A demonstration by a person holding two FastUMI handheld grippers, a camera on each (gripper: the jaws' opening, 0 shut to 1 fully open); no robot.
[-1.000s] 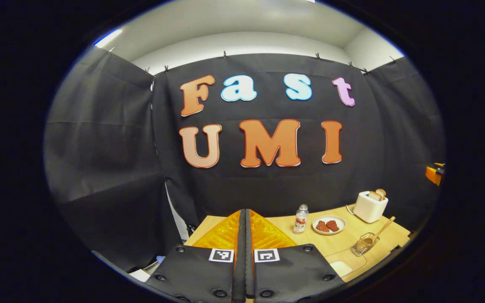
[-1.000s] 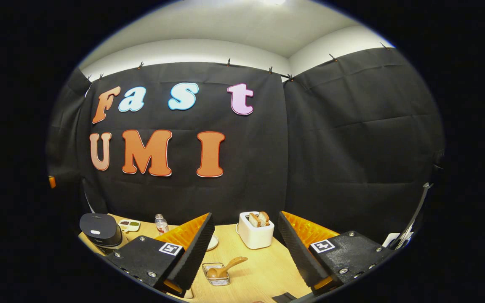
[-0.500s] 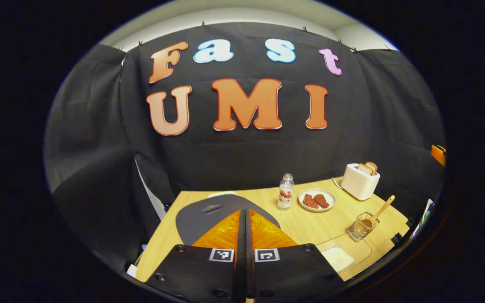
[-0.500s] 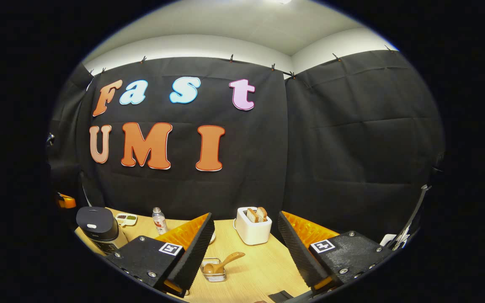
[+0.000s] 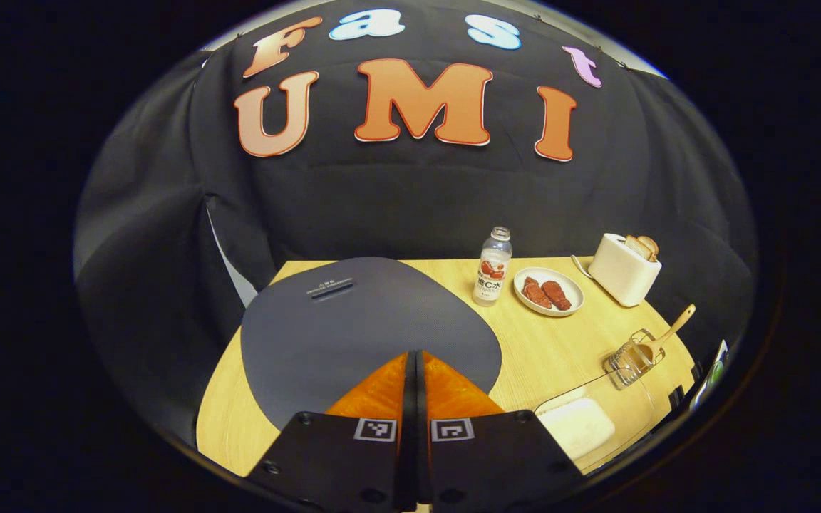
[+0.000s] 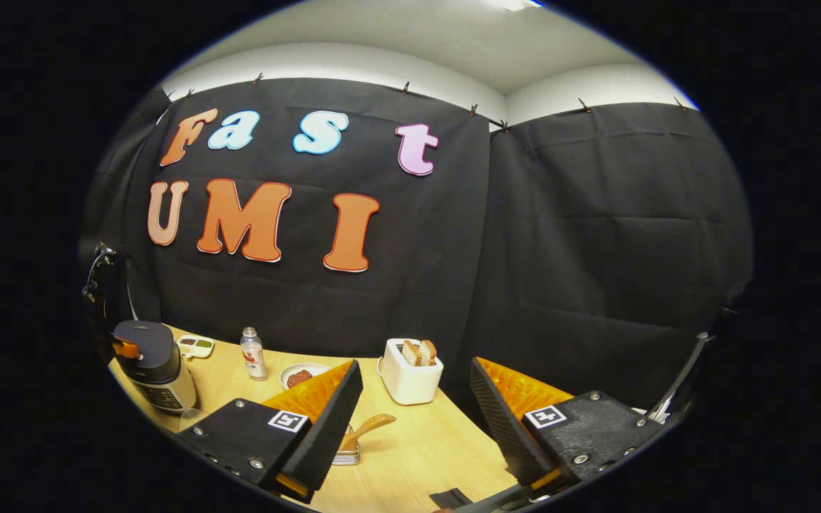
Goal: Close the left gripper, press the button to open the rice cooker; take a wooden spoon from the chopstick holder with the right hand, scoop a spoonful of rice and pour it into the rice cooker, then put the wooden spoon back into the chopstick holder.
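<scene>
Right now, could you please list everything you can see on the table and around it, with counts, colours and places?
rice cooker: one, dark grey lid shut, near left of table
table: one, light wood
drink bottle: one, clear with red label, behind the cooker's right side
plate: one, white, holding two reddish-brown pieces, right of the bottle
toaster: one, white, toast in its slots, far right
chopstick holder: one, wire, right edge of table
wooden spoon: one, light brown, standing tilted in the holder
clear container: one, transparent, white contents, near right
small dish: one, white, behind the cooker
left gripper: one, shut, over the cooker lid
right gripper: one, open, above the table
</scene>
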